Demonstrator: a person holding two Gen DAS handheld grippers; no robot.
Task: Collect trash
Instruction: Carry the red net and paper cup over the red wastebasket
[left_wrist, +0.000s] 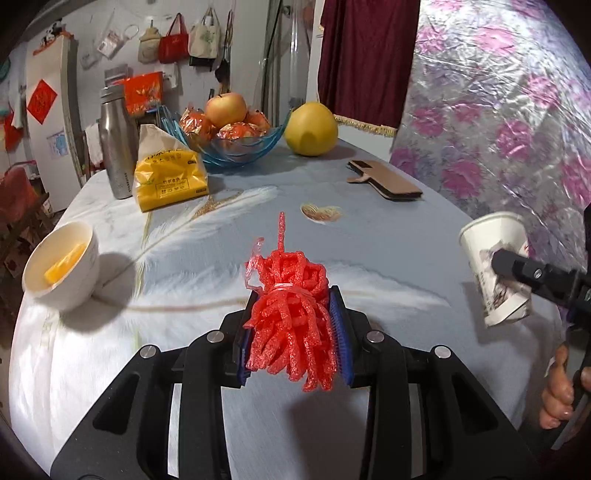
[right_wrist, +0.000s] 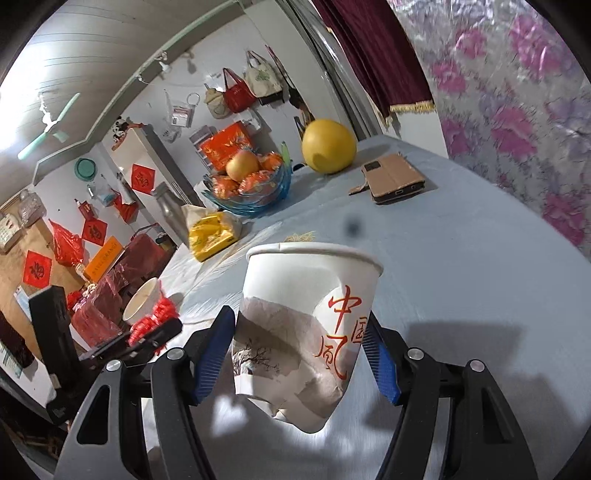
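The left tongs (left_wrist: 295, 325) clamp a bunched red foam fruit net (left_wrist: 291, 314) above the pale blue desk (left_wrist: 258, 229). The right tongs (right_wrist: 299, 354) squeeze a crumpled white paper cup (right_wrist: 310, 328), also lifted. A white ceramic bowl (left_wrist: 64, 266) sits at nine o'clock, a blue glass fruit bowl (left_wrist: 236, 144) at twelve.

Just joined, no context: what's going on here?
A person is clearing trash off a table with two handheld claws. The left claw is shut on a red foam net; the right claw is clamped on a crumpled paper cup. Both items are held above the tablecloth, not yet dropped anywhere.
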